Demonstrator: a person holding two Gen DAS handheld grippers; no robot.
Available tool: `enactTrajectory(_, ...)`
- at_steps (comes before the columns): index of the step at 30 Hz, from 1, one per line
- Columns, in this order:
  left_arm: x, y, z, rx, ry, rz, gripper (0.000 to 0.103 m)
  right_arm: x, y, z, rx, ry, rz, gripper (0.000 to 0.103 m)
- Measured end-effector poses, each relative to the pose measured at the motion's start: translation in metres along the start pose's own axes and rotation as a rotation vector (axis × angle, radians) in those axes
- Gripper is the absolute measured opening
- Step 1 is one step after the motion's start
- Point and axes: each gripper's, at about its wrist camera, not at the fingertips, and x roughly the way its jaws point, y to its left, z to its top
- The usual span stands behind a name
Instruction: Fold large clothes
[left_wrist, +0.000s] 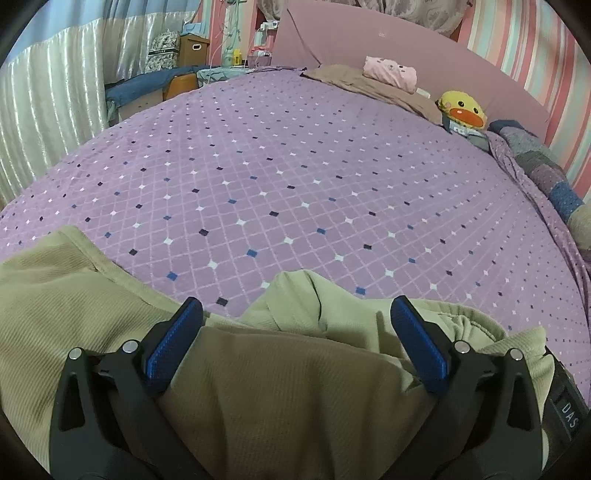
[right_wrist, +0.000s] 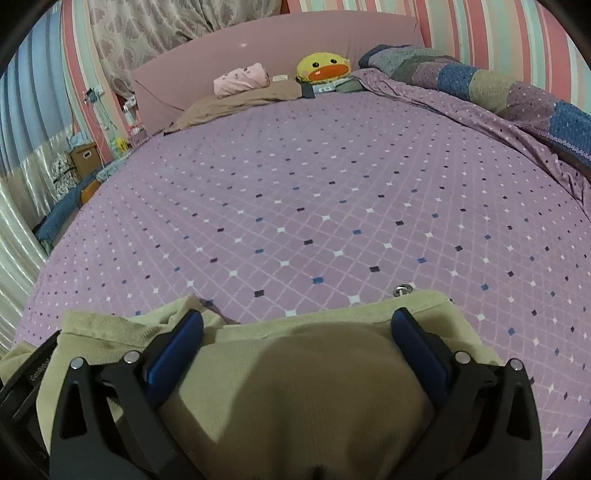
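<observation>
At the near edge of the bed, the left gripper (left_wrist: 295, 314) and right gripper (right_wrist: 297, 325) hang with jaws spread wide, clasping nothing, over the khaki garment (left_wrist: 288, 387) bunched beneath both. Beyond stretches the purple diamond-patterned bedspread (left_wrist: 295, 177); 1 yellow duck plush (right_wrist: 323, 68) sits by the pink headboard (right_wrist: 295, 37).

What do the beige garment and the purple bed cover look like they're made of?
The beige garment looks like a soft ribbed or corduroy-like knit: fine parallel lines, matte, with limp folds. The purple bed cover looks like a woven or quilted fabric with a low sheen, with a raised diamond grid; the fibre can't be told.
</observation>
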Motion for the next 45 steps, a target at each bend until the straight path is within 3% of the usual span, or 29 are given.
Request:
enactTrajectory(7,-0.019,0.006,-0.002,-0.011,-0.044,-0.048,0.1,-0.028,-0.013,-0.006,0.056,-0.146,0.106,0.102)
enactTrajectory(12,-0.042,0.018,0.002,-0.001,-0.033,-0.12,0.1,-0.03,-0.016,-0.005,0.054,-0.148,0.18,0.102)
enactTrajectory(17,-0.08,0.04,0.004,0.141,-0.035,-0.024,0.1,-0.031,-0.021,-0.004,0.067,-0.152,0.22,0.102)
enactTrajectory(22,-0.112,0.098,0.01,0.22,-0.151,0.109,0.1,-0.03,-0.018,-0.004,0.051,-0.153,0.222,0.102)
enactTrajectory(28,-0.102,0.154,0.01,0.081,-0.209,0.03,0.1,-0.031,-0.016,-0.004,0.041,-0.163,0.229,0.102)
enactTrajectory(33,-0.081,0.151,-0.01,0.115,-0.209,0.034,0.1,-0.035,-0.01,-0.006,0.019,-0.192,0.236,0.102)
enactTrajectory(45,-0.068,0.16,-0.016,0.038,-0.256,-0.107,0.1,-0.051,-0.014,-0.016,0.04,-0.3,0.179,0.102)
